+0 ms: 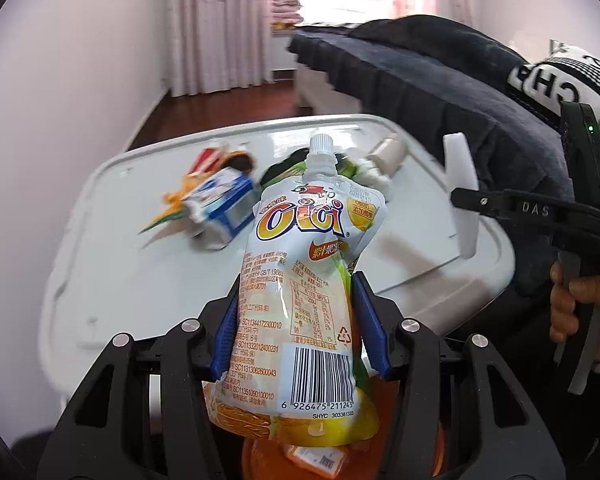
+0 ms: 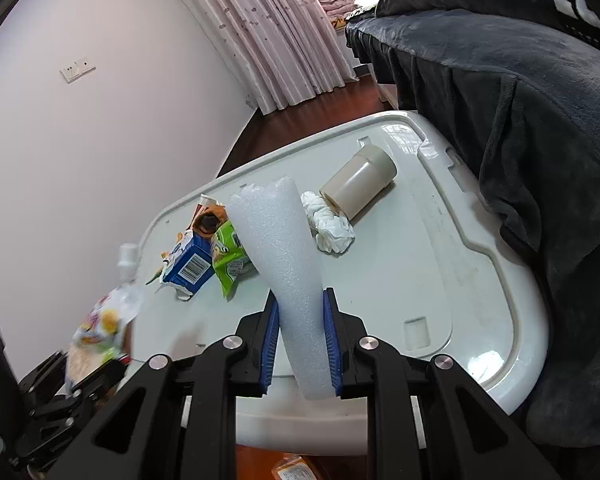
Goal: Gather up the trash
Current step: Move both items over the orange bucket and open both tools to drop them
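My left gripper (image 1: 296, 304) is shut on a white and orange spouted drink pouch (image 1: 300, 256), which stands upright between the blue pads, lifted off the white lid (image 1: 120, 280). In the right wrist view the same pouch (image 2: 108, 316) is blurred at the far left. My right gripper (image 2: 300, 320) is shut on a white foam strip (image 2: 280, 240) above the lid (image 2: 400, 280); it also shows at the right of the left wrist view, foam strip (image 1: 460, 168) upright. A blue carton (image 2: 190, 264), green wrapper (image 2: 230, 256), crumpled tissue (image 2: 332, 226) and beige roll (image 2: 360, 184) lie on the lid.
An orange container (image 1: 260, 456) with an orange packet inside sits below the left gripper. A bed with a dark blanket (image 2: 520, 120) borders the lid on the right. A pale wall (image 2: 80, 160) stands to the left, with curtains (image 2: 268, 40) and wooden floor beyond.
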`<state>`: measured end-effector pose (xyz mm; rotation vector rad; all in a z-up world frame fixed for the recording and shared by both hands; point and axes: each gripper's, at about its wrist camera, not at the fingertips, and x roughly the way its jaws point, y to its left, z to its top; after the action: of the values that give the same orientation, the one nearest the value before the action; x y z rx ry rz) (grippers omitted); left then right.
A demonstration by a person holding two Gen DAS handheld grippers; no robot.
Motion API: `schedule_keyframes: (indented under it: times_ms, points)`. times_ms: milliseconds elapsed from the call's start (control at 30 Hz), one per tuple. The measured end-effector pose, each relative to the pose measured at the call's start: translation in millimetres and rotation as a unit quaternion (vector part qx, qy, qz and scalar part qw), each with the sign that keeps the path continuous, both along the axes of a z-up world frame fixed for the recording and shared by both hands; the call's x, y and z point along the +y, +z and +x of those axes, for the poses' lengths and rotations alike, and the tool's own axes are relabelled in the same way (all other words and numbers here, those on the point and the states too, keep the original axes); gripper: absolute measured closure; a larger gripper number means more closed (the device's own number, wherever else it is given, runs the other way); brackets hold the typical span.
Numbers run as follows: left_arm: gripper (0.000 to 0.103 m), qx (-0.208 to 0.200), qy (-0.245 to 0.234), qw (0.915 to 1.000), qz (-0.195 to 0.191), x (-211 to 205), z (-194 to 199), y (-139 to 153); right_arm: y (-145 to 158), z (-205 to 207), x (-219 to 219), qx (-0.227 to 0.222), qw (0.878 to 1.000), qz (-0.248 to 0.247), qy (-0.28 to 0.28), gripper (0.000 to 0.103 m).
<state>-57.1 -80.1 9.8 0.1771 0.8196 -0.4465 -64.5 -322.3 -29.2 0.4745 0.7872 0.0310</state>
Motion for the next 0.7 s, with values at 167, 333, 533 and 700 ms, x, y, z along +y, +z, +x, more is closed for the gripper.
schedule_keyframes:
  times_ms: [167,333,533,700]
  points:
    - [0.052,-0.003,0.04,0.9992,0.007,16,-25,-2,-1,-3,10,0.0,1.0,-0.025,0.008,0.082]
    - [0.052,0.001,0.047,0.9989,0.005,23,-43,-5,1,-12,26,-0.015,0.998,-0.06,0.017,0.082]
    - [0.052,0.004,0.048,0.9988,-0.011,35,-57,-4,-3,-44,51,-0.028,0.997,-0.062,0.039,0.082]
    - [0.052,0.005,0.044,0.9989,-0.011,43,-72,-10,-4,-79,73,-0.014,0.997,-0.032,0.062,0.081]
